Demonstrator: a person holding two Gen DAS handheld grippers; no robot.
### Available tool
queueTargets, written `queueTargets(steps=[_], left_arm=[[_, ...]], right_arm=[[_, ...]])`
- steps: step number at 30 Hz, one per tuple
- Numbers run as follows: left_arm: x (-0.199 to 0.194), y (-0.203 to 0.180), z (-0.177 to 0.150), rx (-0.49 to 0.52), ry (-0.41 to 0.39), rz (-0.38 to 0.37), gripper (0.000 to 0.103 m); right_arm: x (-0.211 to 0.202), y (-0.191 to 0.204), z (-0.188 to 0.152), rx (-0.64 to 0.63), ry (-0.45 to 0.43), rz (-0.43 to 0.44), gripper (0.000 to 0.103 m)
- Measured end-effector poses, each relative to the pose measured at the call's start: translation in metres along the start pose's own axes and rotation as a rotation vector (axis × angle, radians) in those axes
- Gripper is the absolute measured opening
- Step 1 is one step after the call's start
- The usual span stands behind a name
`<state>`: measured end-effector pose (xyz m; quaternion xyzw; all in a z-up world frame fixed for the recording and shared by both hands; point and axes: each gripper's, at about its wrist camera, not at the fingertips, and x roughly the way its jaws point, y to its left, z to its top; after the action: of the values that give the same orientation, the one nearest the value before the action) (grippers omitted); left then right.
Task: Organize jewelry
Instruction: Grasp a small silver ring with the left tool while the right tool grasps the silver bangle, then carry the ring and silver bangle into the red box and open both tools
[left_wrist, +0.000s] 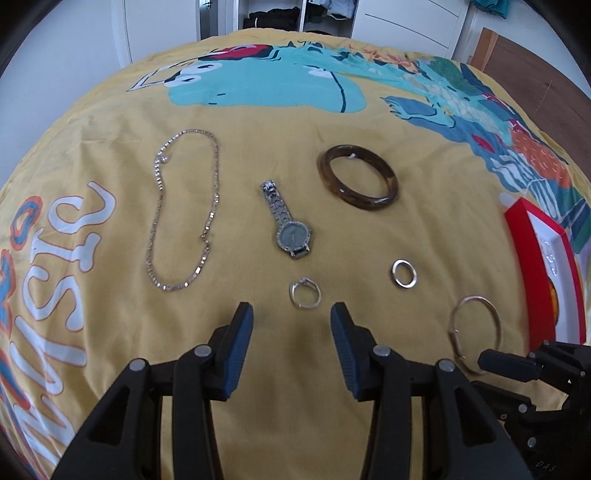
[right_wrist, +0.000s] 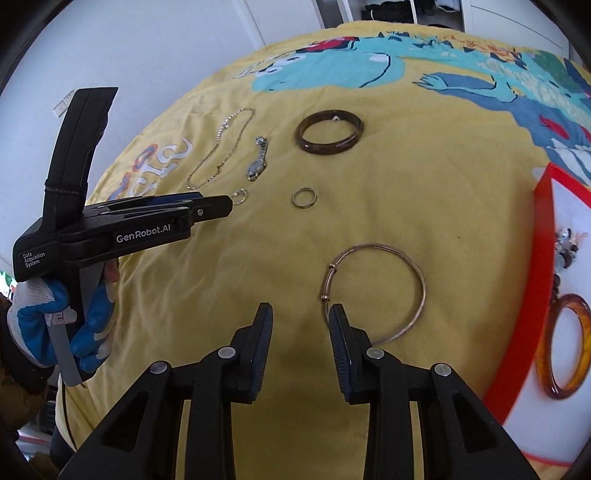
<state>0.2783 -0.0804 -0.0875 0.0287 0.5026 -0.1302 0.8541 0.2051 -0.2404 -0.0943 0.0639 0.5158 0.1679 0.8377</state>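
On the yellow printed bedspread (right_wrist: 424, 206), just ahead of the right tool (right_wrist: 301, 314), lies a thin metal bangle (right_wrist: 373, 291), a stiff, light, slippery hoop, probably best pinched across its wire near the clasp. Both tools stand parted and empty, the left tool (left_wrist: 291, 314) wider, near a small silver ring (left_wrist: 305, 293). Beyond lie a watch (left_wrist: 288, 221), chain (left_wrist: 184, 210), brown bangle (left_wrist: 357, 177) and red tray (right_wrist: 543, 236).

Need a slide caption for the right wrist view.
Open right gripper nears a thin bangle on the yellow bedspread.
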Motion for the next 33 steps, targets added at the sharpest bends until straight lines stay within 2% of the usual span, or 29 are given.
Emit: queueTargets(steps=[9, 12, 13, 14, 17, 24, 33], left_arm=[[0.024, -0.004, 0.001, 0.027, -0.007, 0.016, 0.038], [0.022, -0.006, 0.0, 0.046, -0.022, 0.012, 0.027], [0.021, -0.007, 0.0, 0.054, -0.025, 0.004, 0.019], [0.02, -0.007, 0.0, 0.059, -0.026, 0.003, 0.015], [0.018, -0.006, -0.001, 0.069, -0.03, -0.002, 0.015], [-0.001, -0.007, -0.004, 0.072, -0.053, -0.02, 0.015], [-0.045, -0.01, -0.009, 0.07, -0.09, -0.034, 0.015]], right_arm=[[0.027, -0.012, 0.003, 0.043, 0.009, 0.018, 0.027], [0.03, -0.012, 0.005, 0.041, 0.002, 0.029, 0.021], [0.03, -0.011, 0.005, 0.039, 0.0, 0.034, 0.017], [0.03, -0.011, 0.005, 0.039, -0.002, 0.039, 0.013], [0.029, -0.011, 0.005, 0.051, -0.012, 0.055, 0.007], [0.015, -0.009, -0.006, 0.088, -0.058, 0.091, 0.006], [-0.021, 0.015, -0.014, 0.097, -0.122, 0.13, 0.006]])
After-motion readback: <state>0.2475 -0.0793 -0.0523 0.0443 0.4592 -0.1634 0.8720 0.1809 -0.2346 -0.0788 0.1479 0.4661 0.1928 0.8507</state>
